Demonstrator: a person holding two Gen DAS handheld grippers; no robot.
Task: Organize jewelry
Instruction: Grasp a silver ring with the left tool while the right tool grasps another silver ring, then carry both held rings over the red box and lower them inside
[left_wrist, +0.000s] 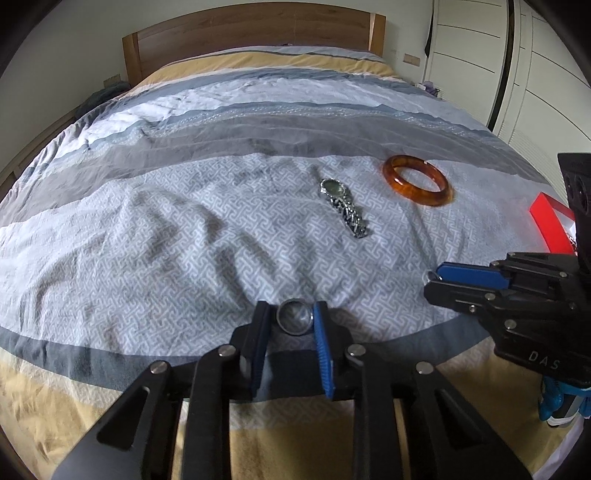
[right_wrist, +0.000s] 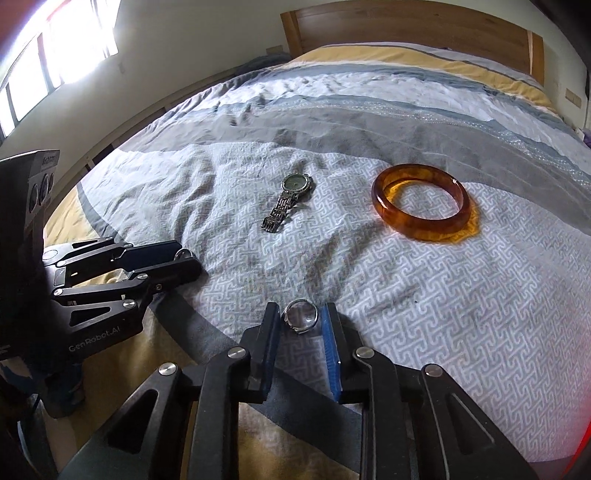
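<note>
Rings are sitting between both sets of jaws as you are working at the foot of a striped bed (left_wrist: 147, 229). Your left gripper (left_wrist: 293, 319) is closing narrow around a dark band ring (left_wrist: 294, 316); the blue pad at 3 o'clock of the ring is touching its rim, and the black finger at 9 o'clock is standing against the other side, so it is reading as gripped. Your right gripper (right_wrist: 300, 317) is bracketing a thinner silver ring (right_wrist: 301, 315) in the same narrow stance, but a sliver of quilt is showing on either side of it, so contact there is not certain. Both rings are lying low on the patterned quilt, seemingly not yet lifted.

Beyond the fingers, at roughly 12 o'clock from the left gripper, a metal-link watch (left_wrist: 341, 206) is lying untouched. An amber bangle (left_wrist: 417, 181) is resting at about 1 o'clock, well apart from the watch. At the 3 o'clock edge of the left view, behind the other gripper, a red box (left_wrist: 550, 221) is peeking out, which is probably where the pieces are going; whether anything is already inside it cannot be told.

Judging by the layout, you are early in the job: two rings are being picked up, while watch and bangle are both waiting.
</note>
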